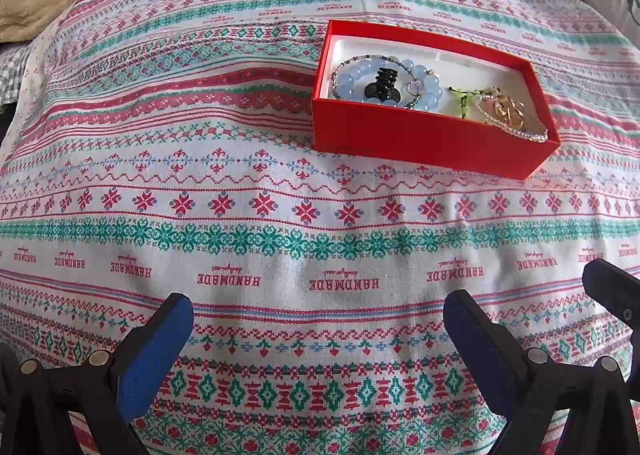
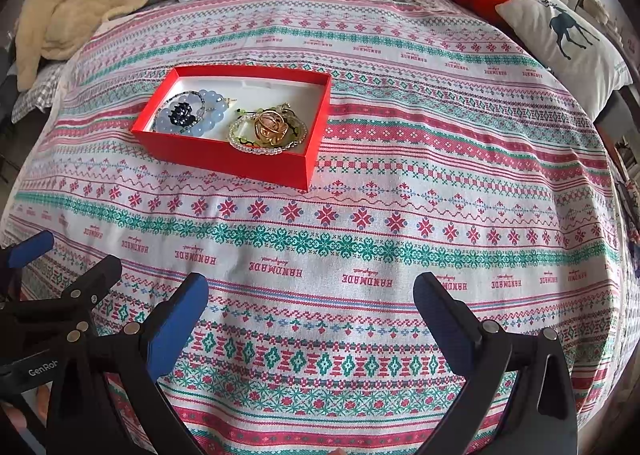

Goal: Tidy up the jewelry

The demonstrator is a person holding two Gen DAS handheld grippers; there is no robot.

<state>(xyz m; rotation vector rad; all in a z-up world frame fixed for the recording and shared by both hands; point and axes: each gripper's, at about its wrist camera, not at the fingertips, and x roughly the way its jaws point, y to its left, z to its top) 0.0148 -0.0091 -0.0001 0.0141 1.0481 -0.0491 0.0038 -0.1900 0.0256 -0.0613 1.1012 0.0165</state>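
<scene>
Red box (image 2: 224,159) sits on the bed's patterned cover (image 2: 360,247), left of centre toward the far edge, long axis running left-right. Inside: blue bead bracelet (image 2: 208,123) ringing a dark clip (image 2: 182,113) at left; clear bead bracelet (image 2: 256,147) and gold piece (image 2: 272,129) at right. Left gripper (image 1: 318,319) and right gripper (image 2: 310,295) hover near the front edge, jaws spread, empty; the box lies ahead-right of the left, ahead-left of the right. No loose jewelry visible.
</scene>
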